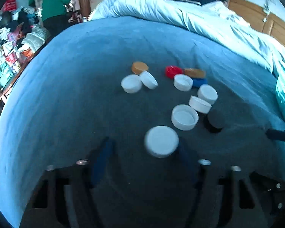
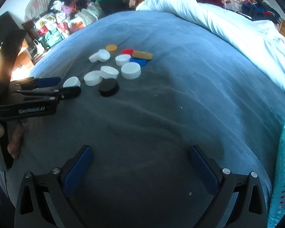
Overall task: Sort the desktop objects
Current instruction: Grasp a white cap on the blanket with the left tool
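White plastic, small and surely light: the white cap [image 1: 161, 141] lies on the bed [image 1: 85, 76] between the jaws of my left hand-held gripper [image 1: 144, 143], nearer to me than the black cap [image 1: 214, 120] and to its left. The jaws are released around it. One pad looks to be at its rim, while the left pad [image 1: 104, 157] stands apart from it, so as far as the blur lets me judge, nothing is clamped yet.

I expect the cap to be stiff, hollow and smooth-walled, liable to squirt out or tip on the soft bedding. I would take it across its width, pads flat on the side wall, and squeeze gently.

My right hand-held gripper [image 2: 140, 149] is released and empty over bare bedding, well apart from the black cap on its near side.

Just beyond the black cap sit more white caps [image 1: 184, 116], some with the open side up. Farther behind it lie a blue cap [image 1: 199, 81], a red cap [image 1: 172, 71] and two orange-brown caps [image 1: 139, 67].
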